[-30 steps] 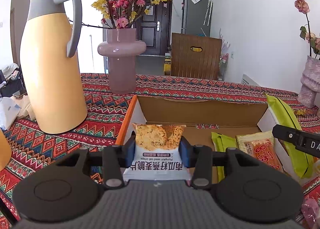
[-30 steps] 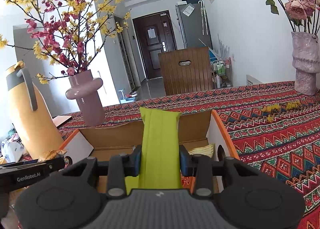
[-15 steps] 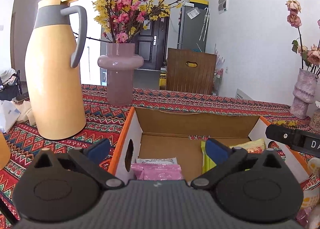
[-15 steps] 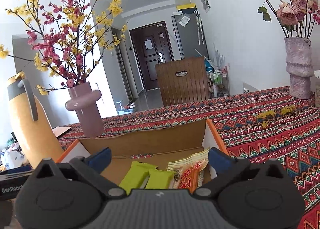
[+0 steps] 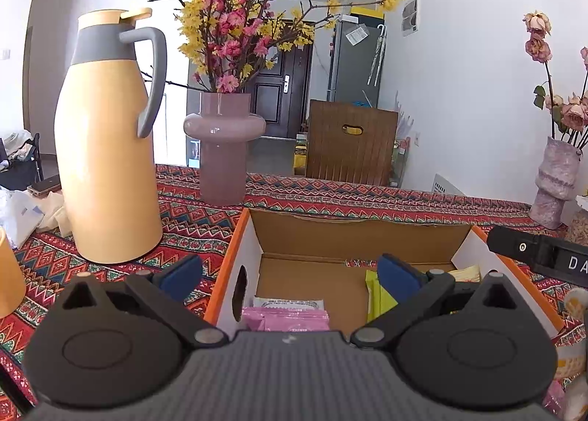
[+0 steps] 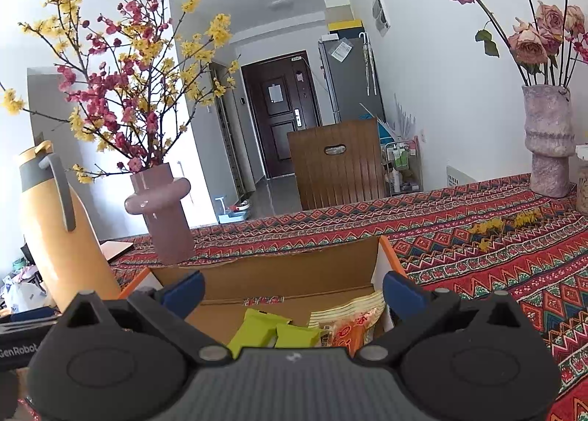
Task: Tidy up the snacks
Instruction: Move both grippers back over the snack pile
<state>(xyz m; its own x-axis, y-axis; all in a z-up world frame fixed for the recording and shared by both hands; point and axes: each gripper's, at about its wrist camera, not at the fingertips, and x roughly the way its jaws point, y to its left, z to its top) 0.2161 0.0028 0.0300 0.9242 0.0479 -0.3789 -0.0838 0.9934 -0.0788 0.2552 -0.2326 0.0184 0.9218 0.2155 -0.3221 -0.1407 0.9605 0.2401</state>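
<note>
Left gripper (image 5: pixel 290 275) spread wide, nothing between its blue pads (image 5: pixel 398 275); jaws only just sprung apart within the last second. Right gripper (image 6: pixel 294 290) likewise gaping and empty, its jaws also freshly opened. Both poised over the near edge of the cardboard box (image 5: pixel 352 237) on the patterned tablecloth (image 5: pixel 191 218).

Inside the box, at its near-left corner: a pink packet (image 5: pixel 294 318) with a white packet (image 5: pixel 288 302) lying just behind it. Toward the box's right side: two green packets (image 6: pixel 272 331) side by side, with an orange-and-cream snack bag (image 6: pixel 352 325) against the right wall.

Left of the box: a yellow thermos jug (image 5: pixel 106 149). Behind the box's left corner: a mauve vase (image 5: pixel 224 149) of pink and yellow blossom.
</note>
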